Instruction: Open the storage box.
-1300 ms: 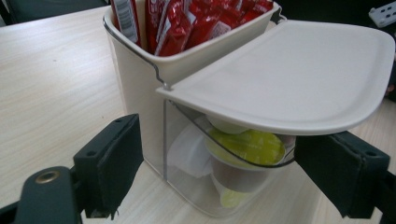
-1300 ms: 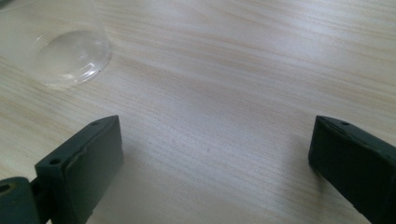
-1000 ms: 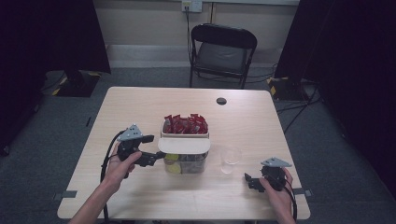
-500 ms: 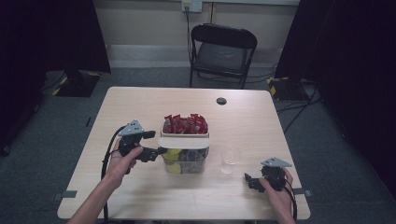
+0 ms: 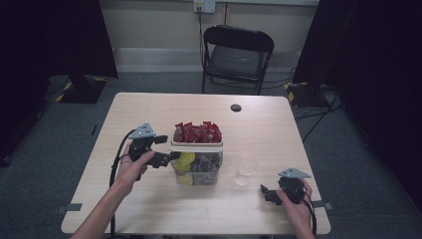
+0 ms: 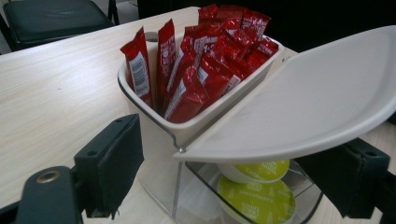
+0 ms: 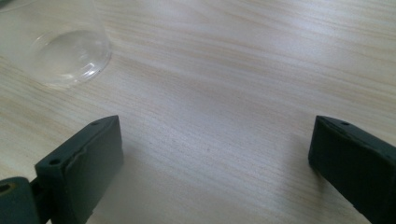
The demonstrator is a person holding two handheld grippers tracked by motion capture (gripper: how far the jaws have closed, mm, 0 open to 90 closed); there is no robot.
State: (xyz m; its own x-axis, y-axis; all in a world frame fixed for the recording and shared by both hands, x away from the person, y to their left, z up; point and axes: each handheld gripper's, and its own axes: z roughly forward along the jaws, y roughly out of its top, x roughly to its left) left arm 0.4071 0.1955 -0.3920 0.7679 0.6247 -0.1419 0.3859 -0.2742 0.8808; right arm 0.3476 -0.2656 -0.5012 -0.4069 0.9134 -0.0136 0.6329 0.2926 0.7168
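With its jaws spread wide, my left gripper [image 6: 233,182] straddles the clear container's [image 6: 187,144] corner, the raised white lid [image 6: 317,102] just above and red sachets [image 6: 205,60] beyond. My right gripper [image 7: 215,172] gapes over bare table [image 7: 233,84], a clear cup [image 7: 60,42] ahead-left.

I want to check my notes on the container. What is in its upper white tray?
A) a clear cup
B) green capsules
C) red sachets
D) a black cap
C: the red sachets stand upright in the white tray, above the green capsules in the clear lower part.
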